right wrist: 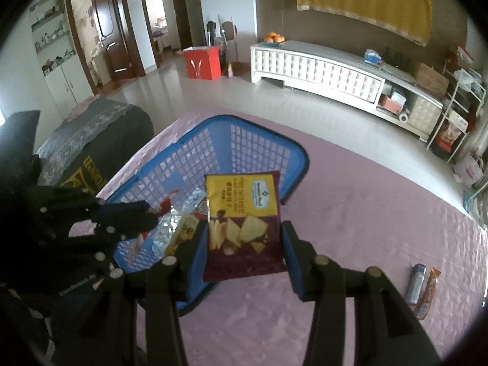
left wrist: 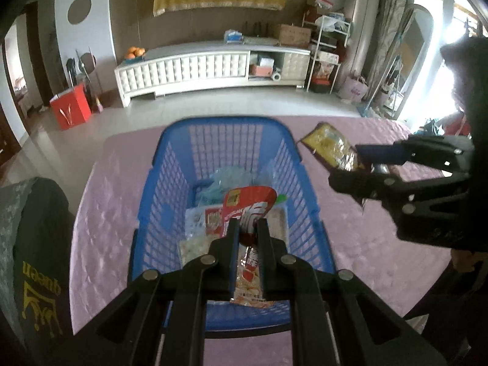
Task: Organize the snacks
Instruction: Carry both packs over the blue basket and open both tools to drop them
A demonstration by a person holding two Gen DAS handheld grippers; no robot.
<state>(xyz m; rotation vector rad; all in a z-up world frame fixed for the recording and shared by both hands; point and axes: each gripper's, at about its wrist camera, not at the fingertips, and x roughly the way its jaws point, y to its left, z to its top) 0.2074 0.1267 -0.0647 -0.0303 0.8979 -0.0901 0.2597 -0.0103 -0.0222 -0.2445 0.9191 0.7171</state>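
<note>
A blue plastic basket (left wrist: 170, 183) stands on the pink-covered table (left wrist: 350, 244) and holds several snack packets. My left gripper (left wrist: 248, 231) is shut on a red and white snack packet (left wrist: 248, 210) and holds it over the basket's near end. My right gripper (right wrist: 245, 235) holds a yellow and maroon chip bag (right wrist: 244, 222) between its fingers, just right of the basket (right wrist: 259, 143). In the left wrist view the right gripper (left wrist: 350, 164) and its chip bag (left wrist: 329, 146) hang beside the basket's right rim. The left gripper (right wrist: 146, 216) shows over the basket in the right wrist view.
Two small snack sticks (right wrist: 422, 286) lie on the table at the right. A dark chair back with yellow print (left wrist: 36, 259) stands at the table's left. A white TV cabinet (left wrist: 210, 67) and a red box (left wrist: 70, 106) stand across the floor.
</note>
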